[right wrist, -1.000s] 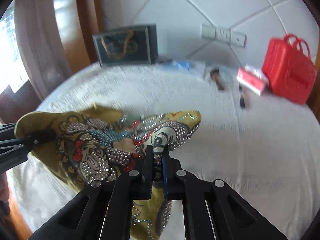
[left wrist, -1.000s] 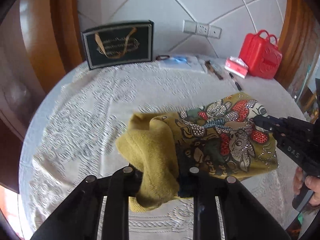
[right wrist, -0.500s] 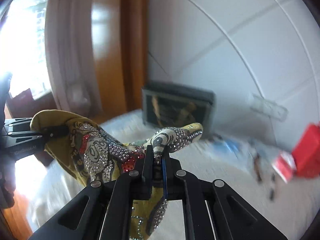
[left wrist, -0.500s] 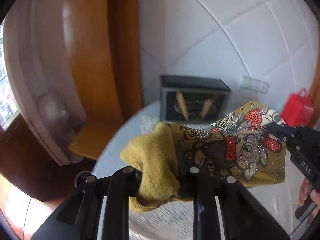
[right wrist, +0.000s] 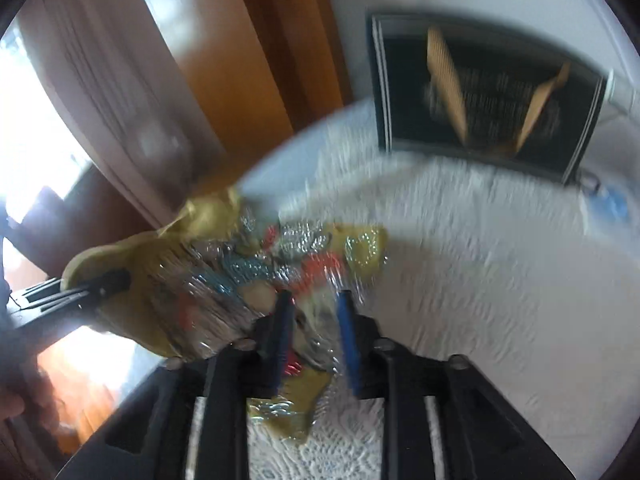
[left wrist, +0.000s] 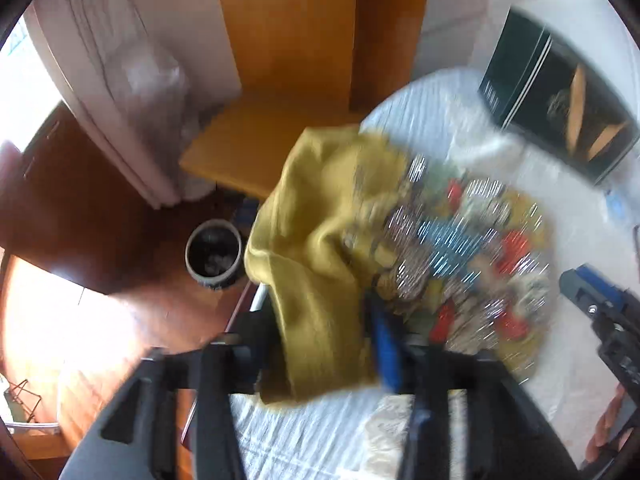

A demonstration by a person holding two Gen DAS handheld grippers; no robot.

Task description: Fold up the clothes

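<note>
And both grippers are letting go together! The left gripper [left wrist: 320, 332] has its jaws opening, the plain mustard knit of the sweater [left wrist: 320, 248] draped loose between them with nothing pinching it, and the right gripper [right wrist: 314, 328] is opening too, the sequinned front of the sweater [right wrist: 256, 276] slack in the gap between its black and blue fingers. The sweater is over the near-left rim of the round table with the white lace cloth [right wrist: 480, 280], in front of the dark gift box [right wrist: 488, 96] and well apart from it, part of it resting on the cloth and one yellow fold hanging past the edge above the wooden floor. This is a soft, light knit that will sag and slump wherever it is not supported, so it wants two corners taken at once; the sequinned cartoon panel is the stiffer, slicker part and looks liable to slide under the pads, so the plain ribbed hem or a shoulder seam is my pick for a hold. The floor beyond the edge holds a small dark pot [left wrist: 214, 254], right below that hanging fold. Everything is smeared by motion, so I would only say it probably has landed. Writing on the box is there, gold on black, but too blurred to read.
</note>
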